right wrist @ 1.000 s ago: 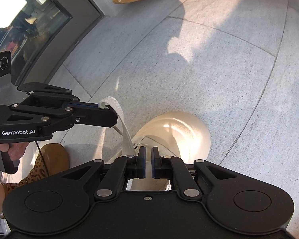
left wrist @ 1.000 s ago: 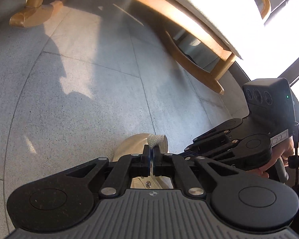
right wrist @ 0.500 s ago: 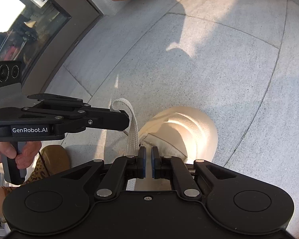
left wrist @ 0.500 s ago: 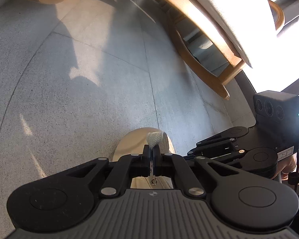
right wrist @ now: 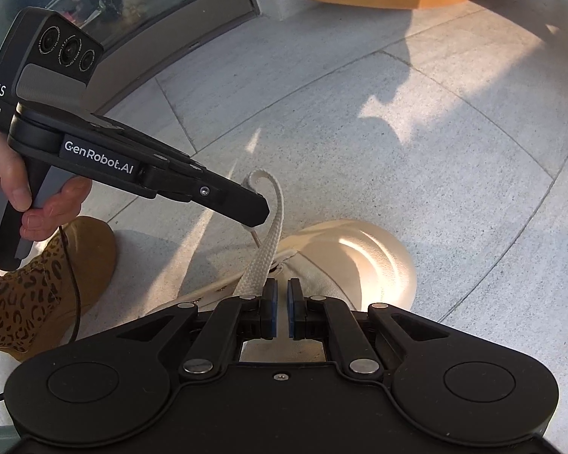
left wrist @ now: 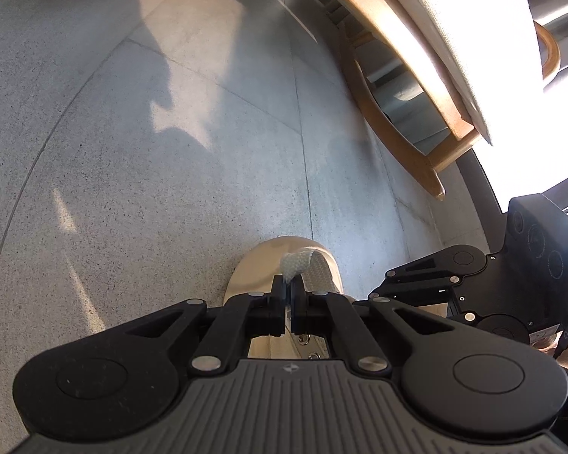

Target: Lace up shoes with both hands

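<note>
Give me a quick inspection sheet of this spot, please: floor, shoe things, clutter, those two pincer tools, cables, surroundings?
Surface: grey speckled stone floor, sunlit patches.
Job's things: cream shoe; flat white lace pulled up from it.
Clutter: leopard-print boot.
Grippers: left gripper shut on the lace; right gripper nearly closed, holding nothing.
Cables: thin black cable hanging below the left handle.
Surroundings: wooden rocking chair, glass door.

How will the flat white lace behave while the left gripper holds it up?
Probably floppy: beyond the left gripper the white lace curls over in a loop instead of standing straight. Its woven, ribbed surface likely resists slipping between the closed pads. It looks light, so the cream shoe should hardly shift.
</note>
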Demonstrator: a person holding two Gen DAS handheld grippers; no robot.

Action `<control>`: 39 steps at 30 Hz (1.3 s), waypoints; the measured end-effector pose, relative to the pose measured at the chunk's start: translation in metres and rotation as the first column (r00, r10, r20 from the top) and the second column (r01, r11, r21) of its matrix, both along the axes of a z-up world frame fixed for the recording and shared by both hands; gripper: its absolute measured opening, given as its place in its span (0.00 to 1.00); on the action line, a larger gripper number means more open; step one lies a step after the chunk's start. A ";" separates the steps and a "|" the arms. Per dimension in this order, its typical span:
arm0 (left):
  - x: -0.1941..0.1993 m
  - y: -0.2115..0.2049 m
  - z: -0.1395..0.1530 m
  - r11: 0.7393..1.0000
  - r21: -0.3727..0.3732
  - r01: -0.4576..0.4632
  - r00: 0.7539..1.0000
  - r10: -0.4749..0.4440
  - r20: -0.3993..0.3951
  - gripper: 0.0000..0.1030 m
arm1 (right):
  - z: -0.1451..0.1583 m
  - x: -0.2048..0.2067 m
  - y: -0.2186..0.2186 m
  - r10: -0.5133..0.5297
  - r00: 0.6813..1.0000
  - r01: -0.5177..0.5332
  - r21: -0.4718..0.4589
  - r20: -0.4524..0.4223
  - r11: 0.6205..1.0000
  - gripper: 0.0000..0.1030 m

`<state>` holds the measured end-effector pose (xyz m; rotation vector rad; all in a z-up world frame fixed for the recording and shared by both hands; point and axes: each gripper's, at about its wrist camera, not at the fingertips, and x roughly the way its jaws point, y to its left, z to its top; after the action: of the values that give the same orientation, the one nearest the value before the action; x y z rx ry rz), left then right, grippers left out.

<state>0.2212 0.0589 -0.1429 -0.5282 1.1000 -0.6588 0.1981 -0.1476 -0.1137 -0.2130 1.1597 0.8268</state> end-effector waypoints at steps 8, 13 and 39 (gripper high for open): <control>0.000 -0.002 -0.005 1.000 -0.016 -0.005 1.000 0.005 -0.029 0.01 | -0.001 -0.001 0.003 0.020 1.000 -0.020 -0.001 0.004 1.000 0.05; 0.000 -0.006 -0.009 1.000 -0.008 0.009 0.999 -0.009 -0.041 0.01 | 0.000 -0.004 0.004 0.079 0.996 -0.078 -0.015 0.047 0.997 0.05; 0.005 -0.008 -0.020 1.000 -0.009 0.011 0.995 -0.012 -0.098 0.01 | 0.001 -0.023 0.025 0.348 0.914 -0.324 -0.144 0.208 0.935 0.01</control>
<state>0.2258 0.0504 -0.1629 -0.5666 1.1933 -0.6536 0.1755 -0.1223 -0.1129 -0.5966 0.9594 1.0135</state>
